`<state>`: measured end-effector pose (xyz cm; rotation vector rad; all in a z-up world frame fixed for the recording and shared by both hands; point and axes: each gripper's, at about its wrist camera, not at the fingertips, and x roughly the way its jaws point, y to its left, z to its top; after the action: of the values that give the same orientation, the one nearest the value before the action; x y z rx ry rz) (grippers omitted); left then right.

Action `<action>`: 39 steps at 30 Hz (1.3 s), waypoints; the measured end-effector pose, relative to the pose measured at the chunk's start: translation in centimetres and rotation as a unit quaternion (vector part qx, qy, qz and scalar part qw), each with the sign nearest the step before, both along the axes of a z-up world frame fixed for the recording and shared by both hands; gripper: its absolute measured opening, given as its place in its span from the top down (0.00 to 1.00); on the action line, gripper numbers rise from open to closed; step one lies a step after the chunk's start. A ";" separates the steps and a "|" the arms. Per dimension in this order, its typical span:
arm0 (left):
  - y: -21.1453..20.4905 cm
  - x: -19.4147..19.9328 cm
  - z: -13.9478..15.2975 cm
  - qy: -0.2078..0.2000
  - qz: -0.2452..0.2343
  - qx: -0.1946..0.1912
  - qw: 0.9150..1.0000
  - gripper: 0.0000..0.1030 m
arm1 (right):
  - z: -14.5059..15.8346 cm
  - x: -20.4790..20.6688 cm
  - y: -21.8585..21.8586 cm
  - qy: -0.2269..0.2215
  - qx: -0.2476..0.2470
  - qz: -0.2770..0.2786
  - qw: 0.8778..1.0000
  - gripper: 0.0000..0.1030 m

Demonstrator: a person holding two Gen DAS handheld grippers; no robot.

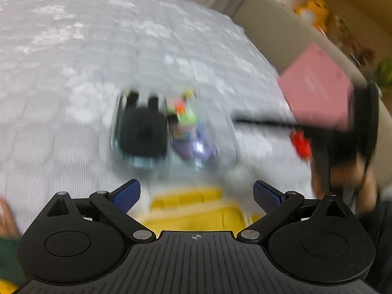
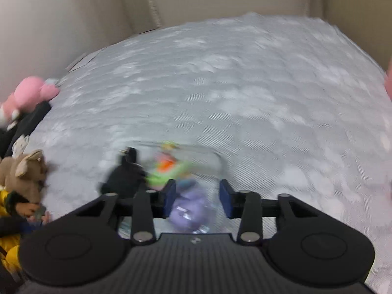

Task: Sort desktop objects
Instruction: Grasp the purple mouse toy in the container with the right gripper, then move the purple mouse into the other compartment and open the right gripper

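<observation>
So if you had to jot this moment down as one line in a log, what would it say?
left gripper: open, empty, above yellow bin | right gripper: open, nothing gripped, over clear tray of small items | frames blurred

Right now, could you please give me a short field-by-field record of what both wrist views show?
surface: grey patterned cloth
container: clear tray on the cloth, blurred
tray contents: black object; purple item; green and orange bits
near edge: yellow bin, left view
left gripper: jaws wide apart, empty
right gripper: jaws apart, nothing gripped, over the purple item
right side of left view: pink box
left edge of right view: pink plush; brown plush
</observation>
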<state>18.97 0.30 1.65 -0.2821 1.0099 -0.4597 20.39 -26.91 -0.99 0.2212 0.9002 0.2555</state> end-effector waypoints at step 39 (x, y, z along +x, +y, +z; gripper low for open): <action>-0.7 -8.6 -4.2 -0.029 -0.084 0.008 0.996 0.02 | -1.4 5.9 15.1 0.165 -0.322 0.118 0.925 0.39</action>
<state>10.32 -0.36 -2.56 -0.1700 0.9836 -0.6086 26.32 -11.85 -2.35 -0.4723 1.3004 0.1322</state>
